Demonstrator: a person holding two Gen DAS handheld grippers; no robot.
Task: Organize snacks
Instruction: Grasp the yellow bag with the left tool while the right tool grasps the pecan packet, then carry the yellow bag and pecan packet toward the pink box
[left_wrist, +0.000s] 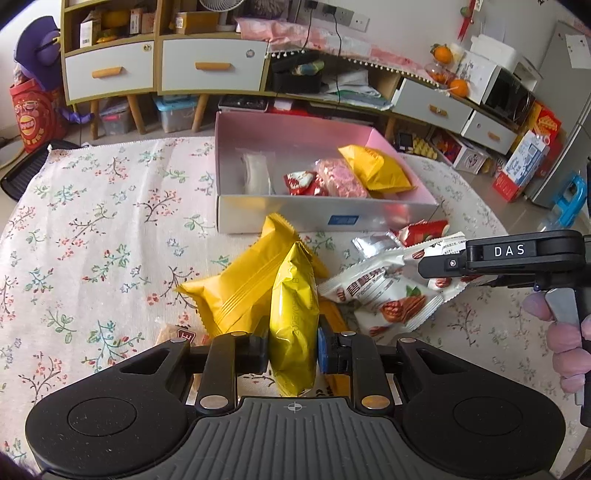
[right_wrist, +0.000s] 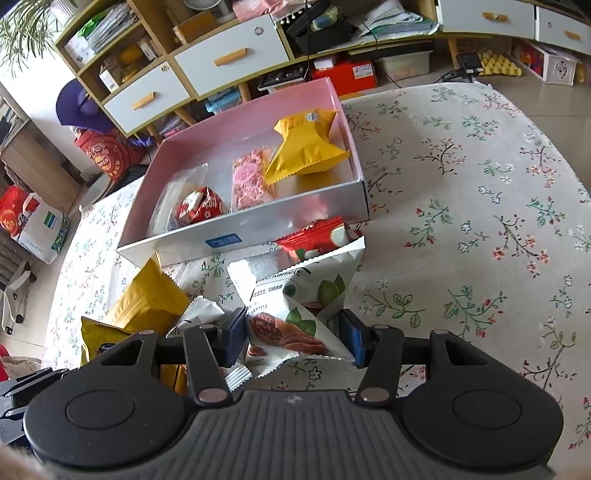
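Your left gripper (left_wrist: 293, 349) is clamped on a glossy yellow packet (left_wrist: 294, 317), which stands on edge between the two pads and sticks out ahead of them toward the box. Just left of those fingers, leaning against the held packet, lies a second, matte yellow packet (left_wrist: 242, 286) on the flowered cloth (left_wrist: 92, 221). Your right gripper (right_wrist: 293, 338) has its pads pressed on both sides of a white nut packet (right_wrist: 291, 332), the one printed with pecans and green leaves; its top end reaches forward beyond the fingertips. Directly ahead of that packet, touching it, is a red-and-white packet (right_wrist: 317, 236) lying against the near wall of the pink-lined box (right_wrist: 258, 107). The box sits ahead of both grippers and already holds a yellow packet (right_wrist: 304, 147), a pink packet (right_wrist: 251, 177), a small red one (right_wrist: 201, 205) and a clear wrapper (left_wrist: 256, 171).
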